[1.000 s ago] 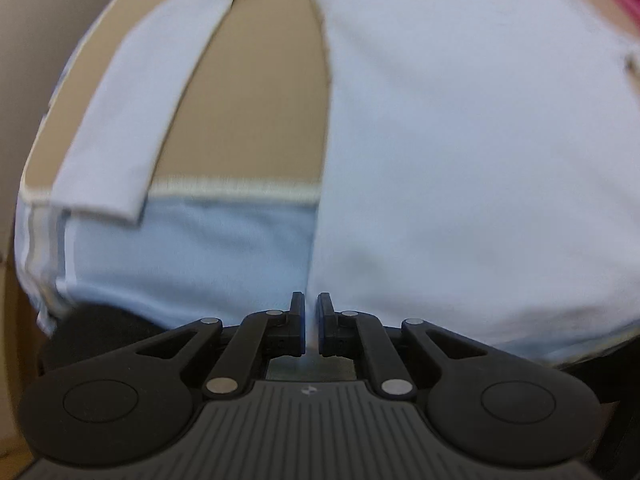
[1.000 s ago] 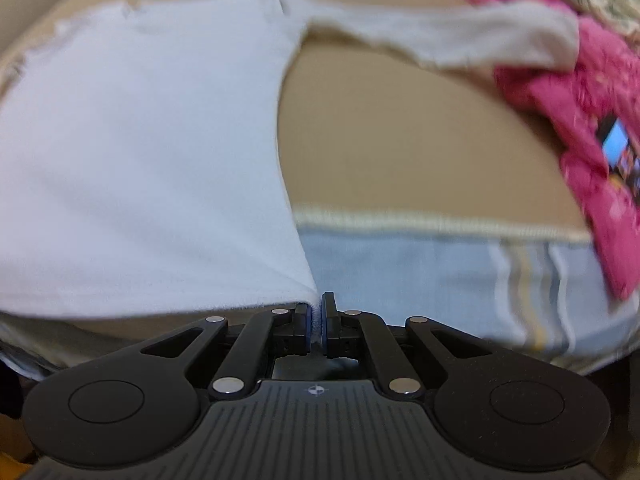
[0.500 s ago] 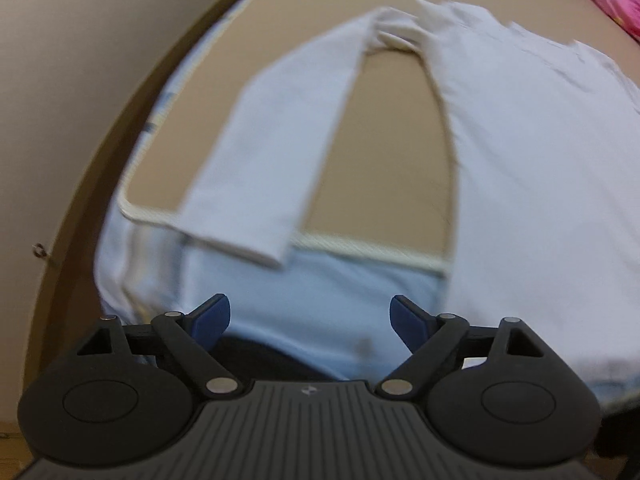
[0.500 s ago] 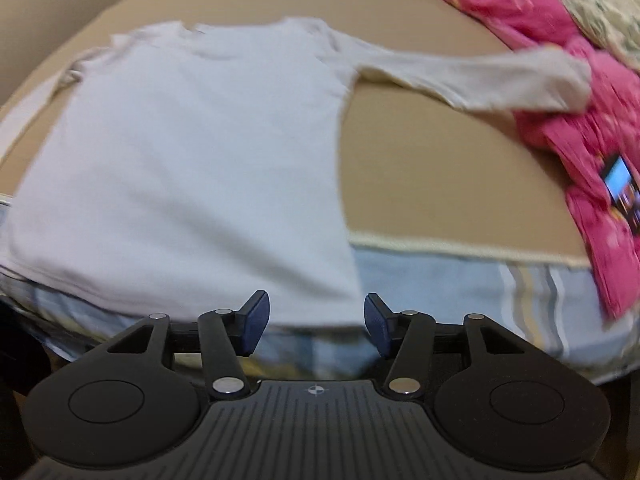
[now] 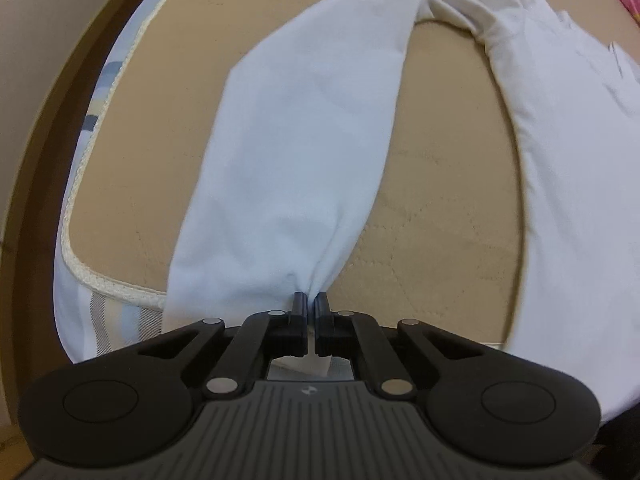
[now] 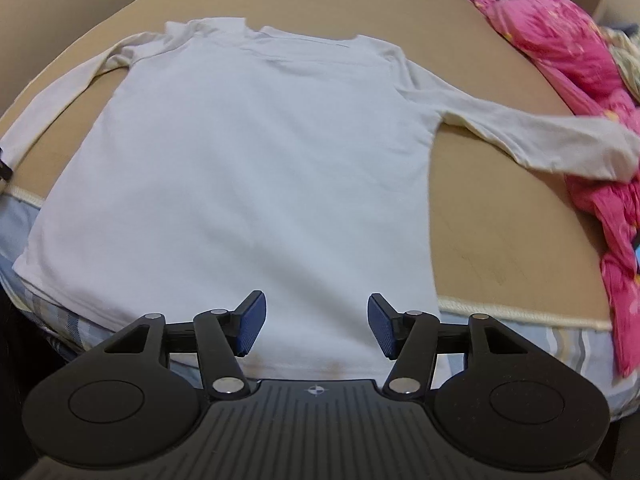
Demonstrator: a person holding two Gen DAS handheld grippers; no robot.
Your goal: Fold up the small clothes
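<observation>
A white long-sleeved shirt lies flat on a tan mattress, its hem at the near edge. In the left wrist view my left gripper is shut on the end of the shirt's left sleeve, and the cloth bunches into the pinch. The sleeve runs away from it toward the shoulder. In the right wrist view my right gripper hovers above the hem. Its jaws are opening and nothing is between them. The right sleeve stretches out to the right, its cuff against a pink quilt.
The pink quilt is heaped along the right side of the mattress. A striped blue sheet hangs below the piped front edge. A brown bed frame runs close along the left side.
The left gripper opened, moved left from the hem to the sleeve's end and shut on it. The right gripper let go of the hem corner, opened wide and drew back and up.
</observation>
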